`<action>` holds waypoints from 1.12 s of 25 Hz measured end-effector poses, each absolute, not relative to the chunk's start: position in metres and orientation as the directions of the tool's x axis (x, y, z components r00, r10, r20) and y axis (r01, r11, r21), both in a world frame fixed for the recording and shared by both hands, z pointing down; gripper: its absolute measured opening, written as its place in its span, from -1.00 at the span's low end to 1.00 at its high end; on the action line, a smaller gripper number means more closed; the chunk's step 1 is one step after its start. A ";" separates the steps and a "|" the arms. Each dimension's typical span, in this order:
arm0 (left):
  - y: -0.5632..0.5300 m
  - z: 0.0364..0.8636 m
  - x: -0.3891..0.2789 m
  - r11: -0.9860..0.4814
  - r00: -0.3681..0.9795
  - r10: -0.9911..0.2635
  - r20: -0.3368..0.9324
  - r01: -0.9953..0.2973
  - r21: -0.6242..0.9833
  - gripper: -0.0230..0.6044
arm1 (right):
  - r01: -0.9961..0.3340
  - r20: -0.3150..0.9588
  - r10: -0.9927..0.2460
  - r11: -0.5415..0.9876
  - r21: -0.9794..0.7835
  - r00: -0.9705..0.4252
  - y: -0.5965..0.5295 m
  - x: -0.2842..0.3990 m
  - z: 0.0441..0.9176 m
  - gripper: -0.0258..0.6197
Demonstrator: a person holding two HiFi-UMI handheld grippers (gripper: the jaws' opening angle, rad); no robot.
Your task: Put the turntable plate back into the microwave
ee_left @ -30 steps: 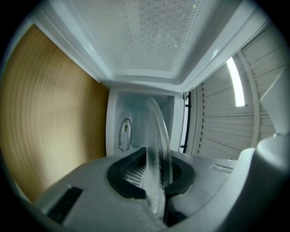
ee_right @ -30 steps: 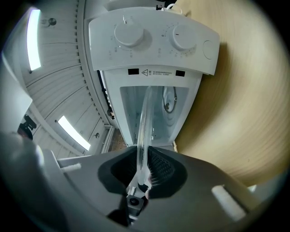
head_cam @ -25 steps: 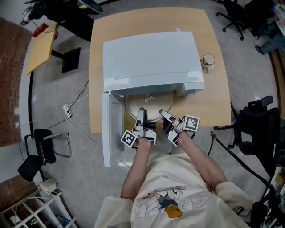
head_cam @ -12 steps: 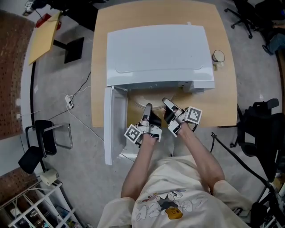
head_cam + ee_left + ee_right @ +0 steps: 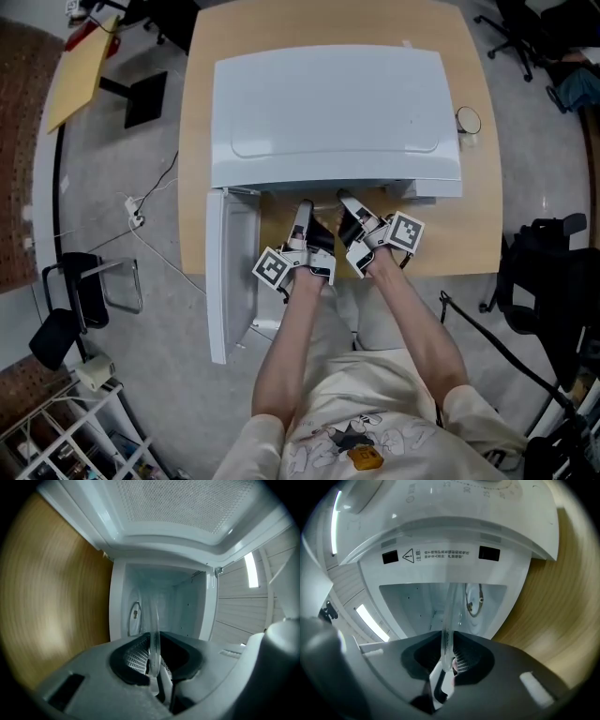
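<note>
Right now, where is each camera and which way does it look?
Head view: on the person's head, looking steeply down on the microwave and table; shows both arms, left claw, right claw.
Left gripper view: rides the left claw, facing into the microwave; shows its jaws, which have just been closing, gripping the plate by its rim.
Right gripper view: rides the right claw, facing in too; jaws grip the plate.
Shared: both gripper views see the plate edge-on.

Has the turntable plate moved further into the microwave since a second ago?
Yes: the turntable plate went inward; it showed beyond the front edge of the microwave then, not now.
</note>
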State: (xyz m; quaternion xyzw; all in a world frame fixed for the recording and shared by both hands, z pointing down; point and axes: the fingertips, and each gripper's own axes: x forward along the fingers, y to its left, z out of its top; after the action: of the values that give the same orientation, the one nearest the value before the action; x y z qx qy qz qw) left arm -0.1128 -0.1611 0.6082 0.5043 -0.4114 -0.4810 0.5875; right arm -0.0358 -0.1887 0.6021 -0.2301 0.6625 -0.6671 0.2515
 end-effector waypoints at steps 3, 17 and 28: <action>-0.172 0.610 -0.113 0.019 0.195 -0.981 -0.011 0.152 0.988 -0.74 | 0.019 -0.028 -0.648 0.020 -1.000 -0.761 -0.199 -0.035 0.605 -0.71; -0.220 0.612 -0.122 0.042 0.219 -0.976 0.010 0.140 0.989 -0.73 | -0.107 0.076 -0.705 0.000 -0.994 -0.705 -0.239 -0.044 0.621 -0.66; -0.234 0.626 -0.125 0.086 0.249 -0.966 0.063 0.084 0.993 -0.78 | -0.181 0.162 -0.666 -0.041 -0.983 -0.728 -0.226 -0.054 0.625 -0.63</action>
State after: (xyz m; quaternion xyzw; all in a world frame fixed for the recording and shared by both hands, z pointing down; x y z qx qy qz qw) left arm -0.1253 -0.2338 0.6255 0.5149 -0.4287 -0.4378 0.5995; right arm -0.0541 -0.2259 0.6254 -0.3175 0.6667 -0.6479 0.1869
